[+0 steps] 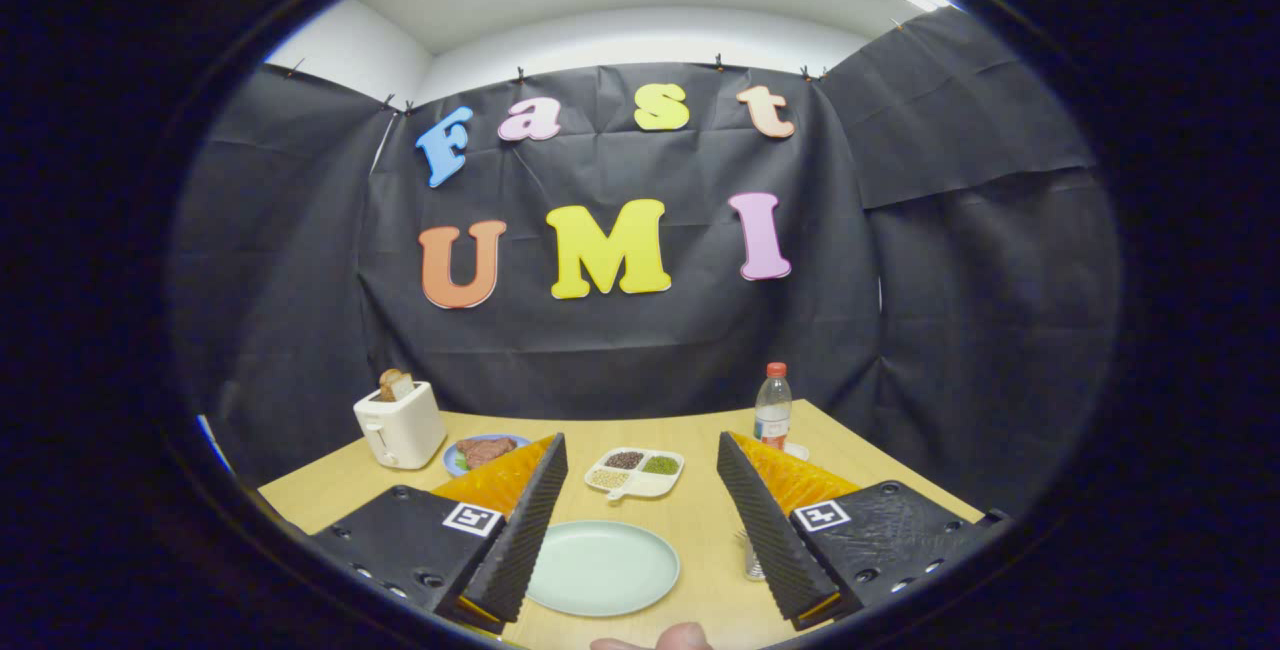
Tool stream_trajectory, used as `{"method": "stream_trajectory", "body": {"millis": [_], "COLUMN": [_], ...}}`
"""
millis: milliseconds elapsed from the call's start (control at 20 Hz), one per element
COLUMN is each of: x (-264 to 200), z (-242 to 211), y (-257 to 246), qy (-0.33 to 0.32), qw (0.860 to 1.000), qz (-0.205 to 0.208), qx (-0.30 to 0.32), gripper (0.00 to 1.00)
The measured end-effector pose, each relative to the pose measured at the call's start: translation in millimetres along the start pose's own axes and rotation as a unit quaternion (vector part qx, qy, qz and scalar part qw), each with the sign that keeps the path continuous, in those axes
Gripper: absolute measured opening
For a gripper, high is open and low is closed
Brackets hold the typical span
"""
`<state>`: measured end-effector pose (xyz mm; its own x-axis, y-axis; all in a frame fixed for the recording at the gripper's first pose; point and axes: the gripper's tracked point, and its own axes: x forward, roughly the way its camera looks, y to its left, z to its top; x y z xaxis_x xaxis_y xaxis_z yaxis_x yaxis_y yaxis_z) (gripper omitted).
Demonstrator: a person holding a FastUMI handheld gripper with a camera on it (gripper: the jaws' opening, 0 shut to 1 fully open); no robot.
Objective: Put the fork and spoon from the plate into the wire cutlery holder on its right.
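Observation:
A pale green plate [603,567] lies on the wooden table [700,520], low between my two fingers, and the part of it that shows is bare. The wire cutlery holder [752,557] stands just right of the plate, mostly hidden behind my right finger; thin metal tips poke up from it, too small to tell what they are. My gripper [640,442] is open above the plate, its fingers wide apart with nothing between them.
Beyond the fingers sit a white sectioned dish [636,473] of beans, a blue plate with meat [484,451], a white toaster [400,427] holding bread, and a water bottle [772,408]. A person's fingertip [683,637] shows at the near table edge.

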<state>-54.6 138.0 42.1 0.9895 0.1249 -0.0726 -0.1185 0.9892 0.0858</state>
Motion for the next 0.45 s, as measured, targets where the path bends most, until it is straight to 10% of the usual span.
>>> {"method": "stream_trajectory", "body": {"millis": [450], "x": [-3.4], "z": [7.7], "y": [-1.8], "qy": [-0.024], "qw": [1.0], "qz": [-0.004], "qx": [-0.01], "gripper": [0.9]}}
